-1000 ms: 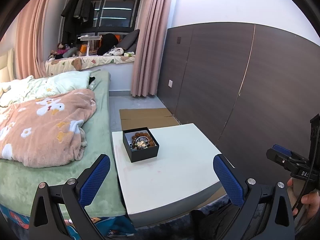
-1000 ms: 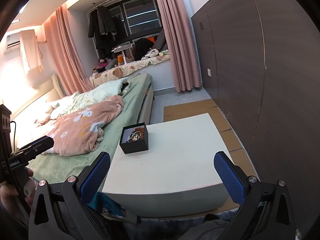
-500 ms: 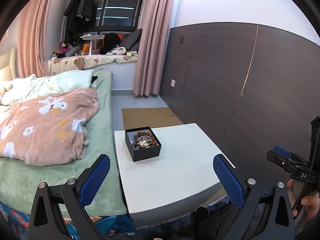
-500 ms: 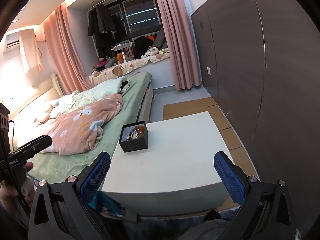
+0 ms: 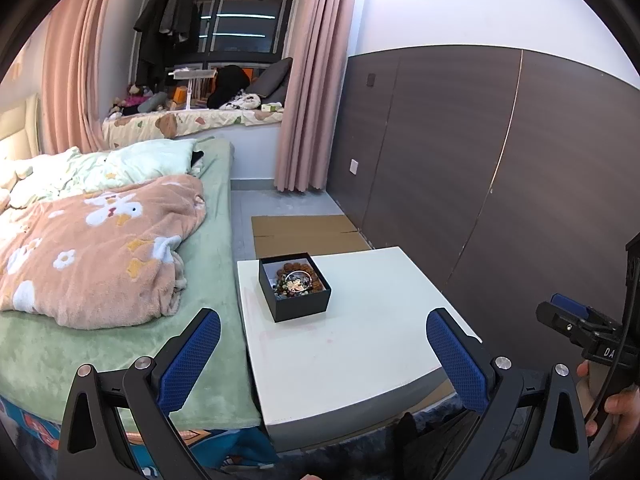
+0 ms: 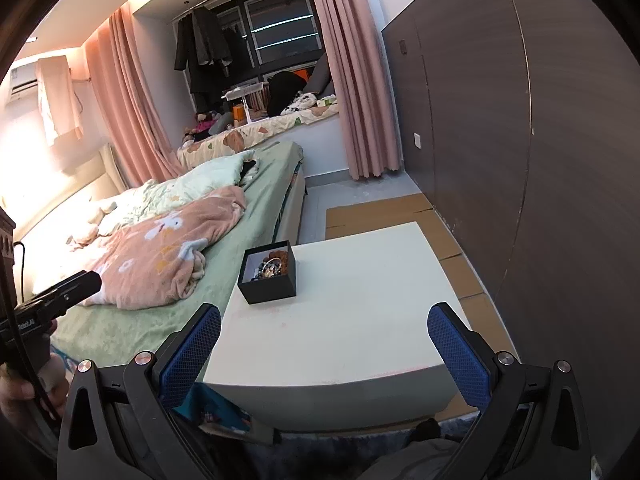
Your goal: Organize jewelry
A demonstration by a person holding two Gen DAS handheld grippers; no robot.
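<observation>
White tabletop [image 5: 360,344] fills the near ground of both wrist views, and it is seen from a little way back by each camera. Nearest the lens in the left wrist view, the left gripper [image 5: 322,356] is held with its blue-padded fingers [image 5: 188,360] spread wide, and nothing is gripped between them. The right gripper [image 6: 324,354] is likewise held wide apart and empty above the near edge of the table, its blue pads [image 6: 460,356] framing bare tabletop. At the right edge of the left wrist view the right gripper is glimpsed from the side, with the hand [image 5: 612,404] that holds it partly seen.

Farther in, a black open box [image 5: 295,286] is set near the table's left far corner, well apart from both grippers. Jewelry [image 5: 298,280] is heaped inside it: brown beads, darker beads and a silvery ring-shaped piece can be made out, though single items cannot be told apart with certainty. In the right wrist view the same box [image 6: 269,278] is seen just beside the bed's edge.

Left of the table, a bed with a green sheet [image 5: 216,240] is covered by a pink blanket [image 5: 92,248]. Beyond the table, flattened cardboard [image 5: 304,234] is laid on the floor. A dark panelled wall [image 5: 460,168] runs along the right, and pink curtains [image 5: 308,88] hang at the far window.
</observation>
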